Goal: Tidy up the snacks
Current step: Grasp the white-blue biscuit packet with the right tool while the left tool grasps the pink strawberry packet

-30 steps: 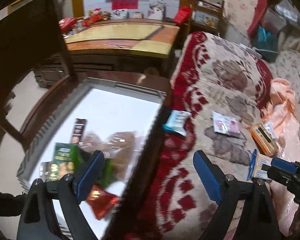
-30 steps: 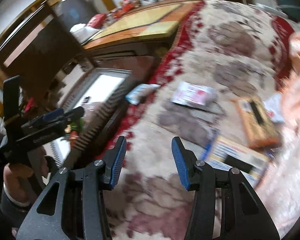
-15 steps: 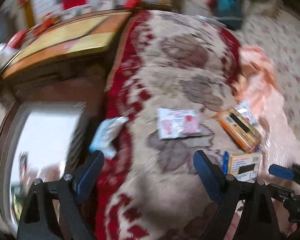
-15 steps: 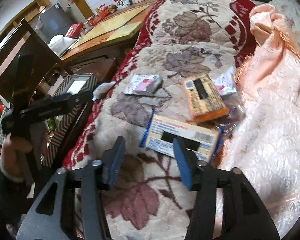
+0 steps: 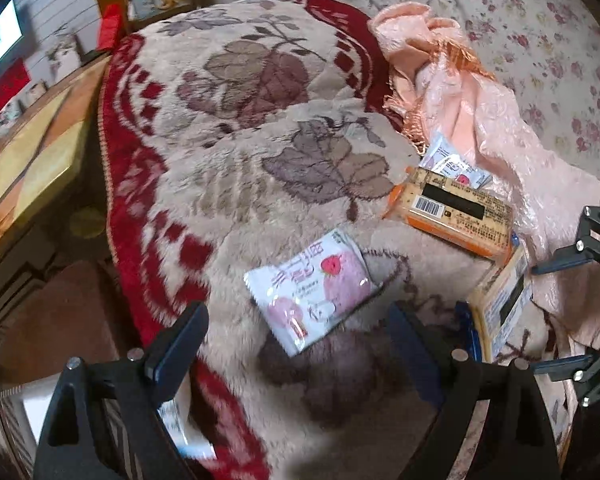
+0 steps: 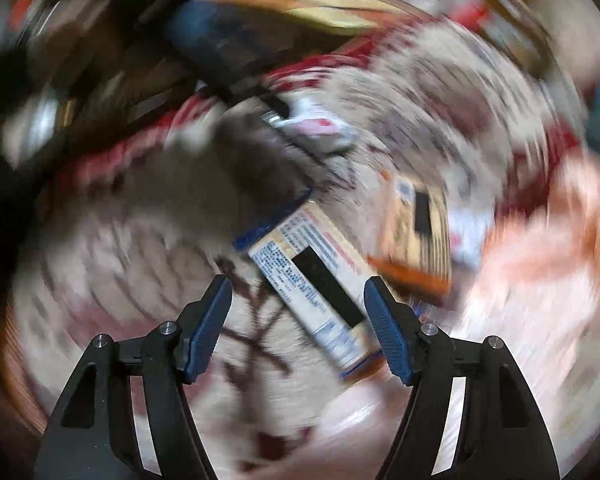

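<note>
Both grippers, left (image 5: 296, 344) and right (image 6: 298, 326), are wide open and empty, pink pouch (image 5: 310, 290) on the blanket (image 5: 228, 184) between the left's fingers, so closing early could just bunch fabric or crush it.

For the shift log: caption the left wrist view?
Open left gripper above pink-and-white snack packet on floral blanket, orange cracker pack beyond.
</note>
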Available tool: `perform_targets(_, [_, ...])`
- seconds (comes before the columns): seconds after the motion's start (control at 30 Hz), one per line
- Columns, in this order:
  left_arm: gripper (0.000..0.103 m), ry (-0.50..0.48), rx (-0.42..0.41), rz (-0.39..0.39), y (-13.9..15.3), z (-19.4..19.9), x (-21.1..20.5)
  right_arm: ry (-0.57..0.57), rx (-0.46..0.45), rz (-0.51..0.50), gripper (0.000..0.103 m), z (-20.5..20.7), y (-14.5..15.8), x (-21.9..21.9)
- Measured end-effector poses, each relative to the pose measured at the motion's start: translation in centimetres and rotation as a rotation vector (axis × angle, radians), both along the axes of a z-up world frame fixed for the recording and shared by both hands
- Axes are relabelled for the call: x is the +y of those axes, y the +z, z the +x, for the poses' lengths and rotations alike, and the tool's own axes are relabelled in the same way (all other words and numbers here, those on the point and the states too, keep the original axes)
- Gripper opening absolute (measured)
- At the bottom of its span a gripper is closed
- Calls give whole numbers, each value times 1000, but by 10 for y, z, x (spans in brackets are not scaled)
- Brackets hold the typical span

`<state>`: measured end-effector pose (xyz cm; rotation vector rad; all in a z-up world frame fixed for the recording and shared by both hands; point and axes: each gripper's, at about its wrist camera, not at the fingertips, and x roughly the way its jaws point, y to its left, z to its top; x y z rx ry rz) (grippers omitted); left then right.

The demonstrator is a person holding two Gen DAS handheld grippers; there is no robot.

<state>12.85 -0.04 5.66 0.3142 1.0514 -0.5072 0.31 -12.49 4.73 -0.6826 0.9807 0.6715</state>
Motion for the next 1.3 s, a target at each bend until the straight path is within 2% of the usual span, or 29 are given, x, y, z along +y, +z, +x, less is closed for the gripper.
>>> perform_targets(0.1, [92, -84, 9, 35, -6, 6, -8, 174, -49, -164, 69, -1, -14, 10])
perform_targets(0.2, [92, -176, 33, 65, -13, 12, -17, 257, -114, -244, 69, 3, -17, 8])
perform_targets(0.4, [92, -310, 80, 142, -33, 26, -31, 336, -41, -270, 70, 16, -30, 0])
perform_targets(0.53, [95, -341, 112, 171, -45, 40, -38, 354, -10, -216, 77, 30, -33, 0])
perform_targets(0.6, [97, -351, 114, 169, -47, 43, -45, 334, 22, -191, 77, 36, -34, 2])
perform_targets(0.63, [98, -348, 114, 174, -49, 44, -47, 302, 60, -163, 70, 41, -35, 2])
perform_targets(0.67, [98, -337, 116, 173, -50, 45, -49, 276, 96, -149, 64, 41, -37, 3])
perform_targets(0.7, [95, -320, 123, 162, -51, 45, -49, 224, 155, -130, 63, 45, -39, 4])
perform_targets(0.73, [92, -302, 132, 145, -50, 45, -48, 180, 161, -105, 60, 48, -37, 2])
perform_targets(0.8, [75, -266, 137, 111, -46, 42, -43, 97, 172, -73, 59, 49, -31, 0])
perform_targets(0.83, [69, -243, 139, 99, -44, 40, -40, 67, 175, -56, 57, 49, -28, -2])
perform_targets(0.87, [56, -216, 146, 84, -41, 37, -37, 14, 195, -6, 56, 49, -21, -5])
perform_targets(0.93, [56, -142, 143, 76, -36, 30, -32, -46, 227, 64, 56, 46, -12, -11])
perform_targets(1.0, [56, -65, 147, 88, -37, 23, -28, -95, 195, 85, 56, 33, -7, -11])
perform_targets(1.07, [56, -11, 137, 67, -33, 14, -22, -148, 196, 122, 56, 28, -4, -12])
perform_targets(1.3, [56, 193, 12, 55, 4, -36, -4, -345, 170, 270, 56, 8, 1, -19])
